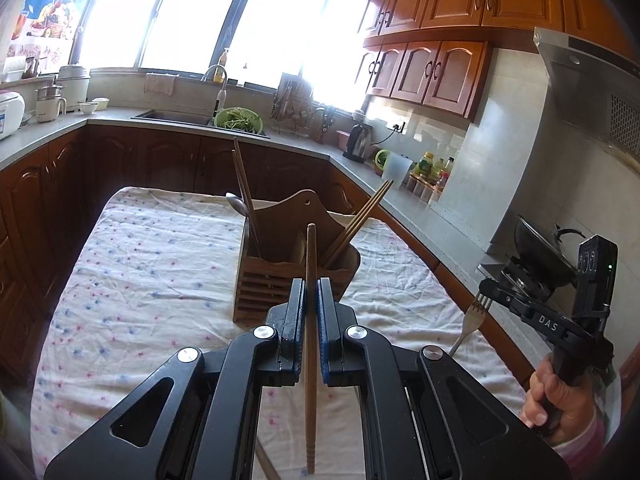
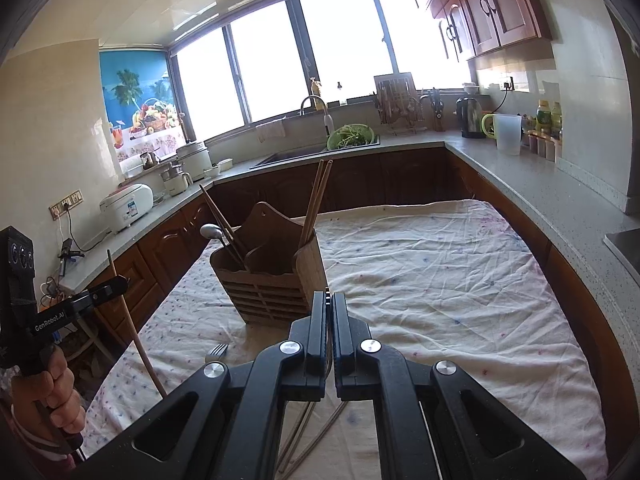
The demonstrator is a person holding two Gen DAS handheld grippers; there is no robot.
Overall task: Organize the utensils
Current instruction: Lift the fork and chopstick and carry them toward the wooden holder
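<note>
Two tongs clenched: left tongs point(image 1: 309, 285) grip a chopstick point(image 1: 311, 320), right tongs point(image 2: 328, 300) a fork point(image 1: 472, 322).

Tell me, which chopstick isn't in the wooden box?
The single chopstick pinched upright in the left hand-held gripper. The other chopsticks stand leaning inside the wooden utensil box on the table.

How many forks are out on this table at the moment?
2. One held fork is pinched in the right gripper, tines up. A second fork lies on the cloth near the wooden holder. Others may be hidden.
</note>
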